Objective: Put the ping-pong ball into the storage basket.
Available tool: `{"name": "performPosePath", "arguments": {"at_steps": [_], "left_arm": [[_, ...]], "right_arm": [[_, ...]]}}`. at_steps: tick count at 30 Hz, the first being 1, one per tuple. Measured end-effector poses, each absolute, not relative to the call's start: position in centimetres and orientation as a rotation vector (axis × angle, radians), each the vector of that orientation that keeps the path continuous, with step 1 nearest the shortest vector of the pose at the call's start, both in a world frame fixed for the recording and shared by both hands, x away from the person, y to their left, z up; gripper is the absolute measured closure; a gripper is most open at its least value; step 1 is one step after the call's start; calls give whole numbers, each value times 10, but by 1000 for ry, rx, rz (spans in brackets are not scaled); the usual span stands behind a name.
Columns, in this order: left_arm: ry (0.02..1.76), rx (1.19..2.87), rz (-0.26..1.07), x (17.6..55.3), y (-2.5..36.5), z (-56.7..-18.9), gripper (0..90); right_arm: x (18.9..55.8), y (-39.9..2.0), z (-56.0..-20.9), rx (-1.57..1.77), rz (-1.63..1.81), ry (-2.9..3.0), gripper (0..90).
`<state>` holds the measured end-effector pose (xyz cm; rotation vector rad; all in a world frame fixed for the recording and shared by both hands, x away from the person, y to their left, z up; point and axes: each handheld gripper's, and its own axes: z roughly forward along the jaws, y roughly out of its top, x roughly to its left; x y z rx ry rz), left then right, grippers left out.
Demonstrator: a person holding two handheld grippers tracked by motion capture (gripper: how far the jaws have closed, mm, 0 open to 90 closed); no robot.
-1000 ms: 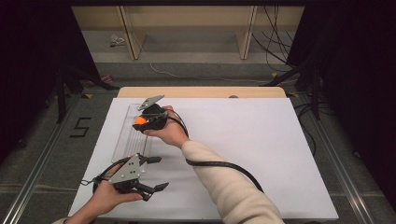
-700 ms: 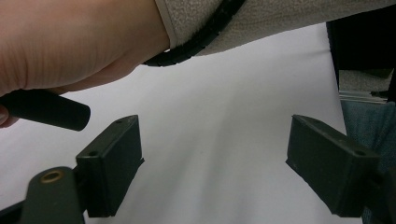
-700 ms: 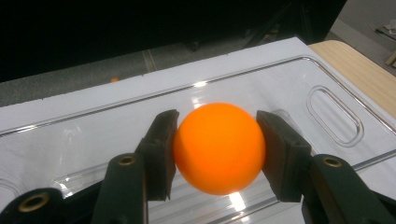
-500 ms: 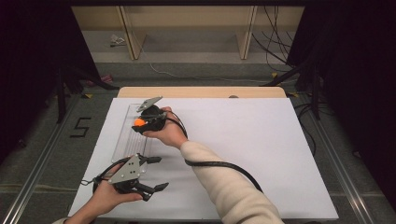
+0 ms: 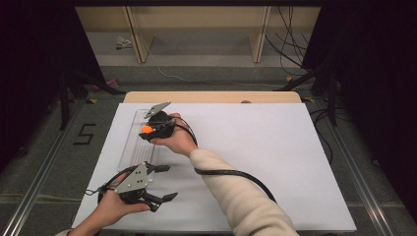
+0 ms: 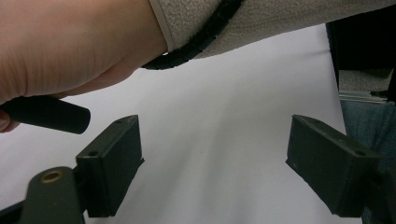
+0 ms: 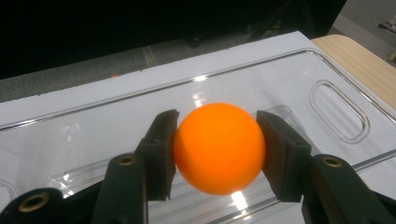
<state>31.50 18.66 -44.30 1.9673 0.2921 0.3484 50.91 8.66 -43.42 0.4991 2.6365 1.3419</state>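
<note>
A clear tray lies on the white table.

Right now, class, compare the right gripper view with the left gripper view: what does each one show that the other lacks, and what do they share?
The right gripper view alone shows an orange ball clamped in the right tool, above a clear plastic tray. The left gripper view alone shows the left tool, its jaws wide apart with nothing between them, and a cream sleeve. Both show the white table cover.
</note>
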Motion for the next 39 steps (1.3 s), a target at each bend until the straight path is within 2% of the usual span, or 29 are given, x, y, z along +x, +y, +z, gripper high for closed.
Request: {"name": "performPosePath", "arguments": {"at_steps": [34,39], "left_arm": [[294,1963,349,315,187,-443,176],[295,1962,348,315,187,-443,176]], "right_arm": [[510,90,-438,494,1333,2650,510],[509,90,-435,497,1355,2631,444]]}}
